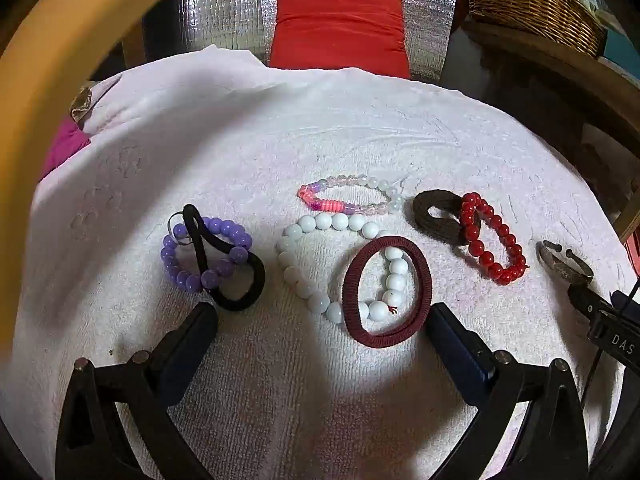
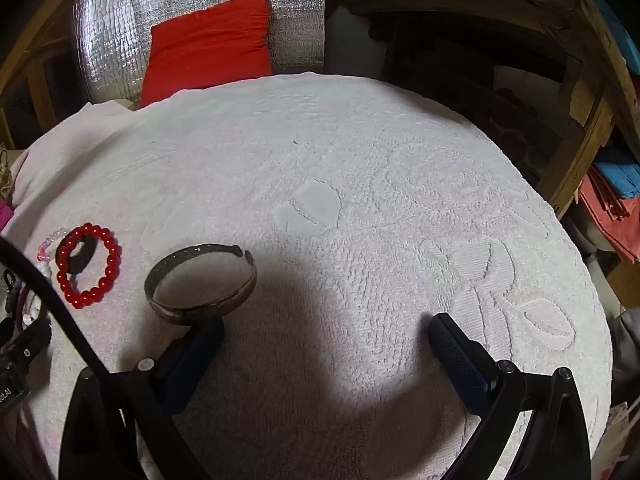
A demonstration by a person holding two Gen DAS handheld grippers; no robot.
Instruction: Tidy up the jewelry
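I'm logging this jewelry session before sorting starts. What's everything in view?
White terry towel: 1, under everything.
Purple bead bracelet: 1, left, black hair tie looped through.
White bead bracelet: 1, centre, under maroon hair tie.
Pink-and-clear bead bracelet: 1, behind.
Red bead bracelet: 1, right, overlapping brown hair tie.
Metal cuff bangle: 1, far right.
Red cushion: 1, background.
Wicker basket: 1, upper right.
Left gripper, right gripper: open, empty.

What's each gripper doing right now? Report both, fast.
Left gripper: open, holding nothing, above the white bead bracelet and maroon hair tie.
Right gripper: open, holding nothing, beside the metal cuff bracelet.
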